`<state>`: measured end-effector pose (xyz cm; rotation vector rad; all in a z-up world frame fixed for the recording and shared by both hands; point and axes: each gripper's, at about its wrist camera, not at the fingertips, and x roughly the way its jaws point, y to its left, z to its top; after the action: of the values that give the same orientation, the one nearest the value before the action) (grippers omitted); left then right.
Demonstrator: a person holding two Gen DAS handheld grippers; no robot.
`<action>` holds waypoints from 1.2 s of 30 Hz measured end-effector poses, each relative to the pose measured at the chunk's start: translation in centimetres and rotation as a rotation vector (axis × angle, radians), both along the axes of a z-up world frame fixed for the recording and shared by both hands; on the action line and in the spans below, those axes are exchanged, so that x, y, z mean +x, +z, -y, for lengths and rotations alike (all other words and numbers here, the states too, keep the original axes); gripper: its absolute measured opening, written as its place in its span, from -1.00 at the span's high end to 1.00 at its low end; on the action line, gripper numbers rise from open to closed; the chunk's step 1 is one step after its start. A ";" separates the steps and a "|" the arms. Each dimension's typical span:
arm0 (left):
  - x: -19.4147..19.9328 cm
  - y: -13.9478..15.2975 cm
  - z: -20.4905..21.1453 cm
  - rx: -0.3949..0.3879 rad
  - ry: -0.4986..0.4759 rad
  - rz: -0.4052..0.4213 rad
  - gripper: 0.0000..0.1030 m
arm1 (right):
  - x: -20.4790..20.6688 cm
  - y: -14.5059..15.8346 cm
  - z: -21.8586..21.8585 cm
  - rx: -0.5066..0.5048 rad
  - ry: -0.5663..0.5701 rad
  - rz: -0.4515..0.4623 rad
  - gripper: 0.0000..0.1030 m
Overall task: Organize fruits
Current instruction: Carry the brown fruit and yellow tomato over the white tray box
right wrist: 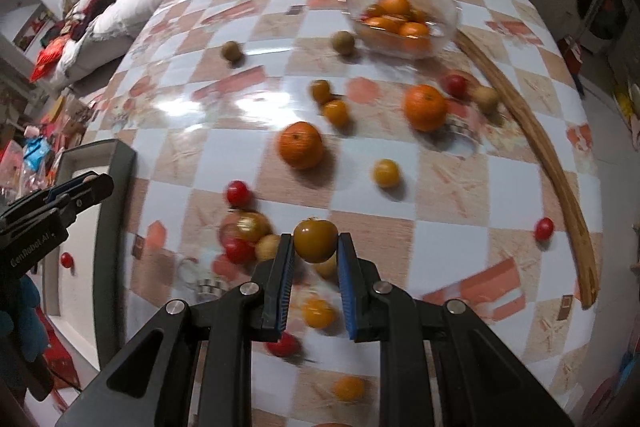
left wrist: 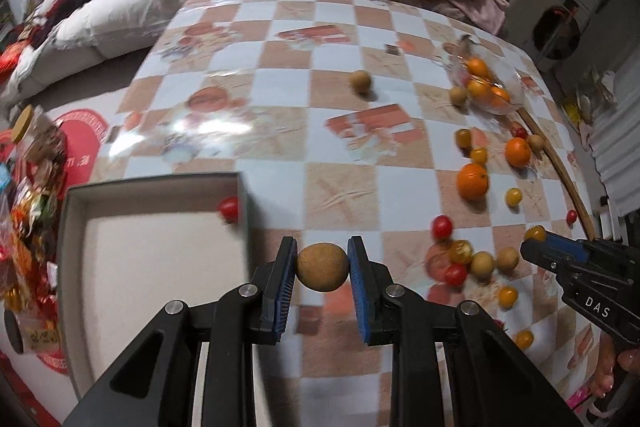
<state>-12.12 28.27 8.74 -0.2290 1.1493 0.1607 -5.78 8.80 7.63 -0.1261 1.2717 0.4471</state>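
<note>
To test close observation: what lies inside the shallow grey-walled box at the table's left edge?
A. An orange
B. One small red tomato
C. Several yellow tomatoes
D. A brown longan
B: the left wrist view shows a single red tomato against the far corner of the box, with nothing else in it.

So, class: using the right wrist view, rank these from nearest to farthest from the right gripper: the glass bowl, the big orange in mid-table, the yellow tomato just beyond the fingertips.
From the right gripper:
1. Yellow tomato, just beyond, slightly right.
2. Big orange, mid-table, slightly left.
3. Glass bowl, far end, right.
</note>
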 end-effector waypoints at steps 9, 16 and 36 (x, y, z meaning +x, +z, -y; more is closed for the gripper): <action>-3.9 0.4 -5.5 0.026 0.107 0.006 0.46 | -1.6 0.6 -6.4 0.009 0.120 0.006 0.55; -6.1 -0.4 -9.9 0.049 0.193 -0.018 0.46 | -2.9 0.9 -12.2 0.041 0.210 -0.001 0.55; -7.2 -5.7 -16.8 0.076 0.262 -0.110 0.46 | -6.0 -2.2 -25.8 0.053 0.421 -0.073 0.55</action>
<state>-19.29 45.11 3.07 -0.3058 1.2176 0.4518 -11.81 34.59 5.46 -0.3389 1.3053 0.8523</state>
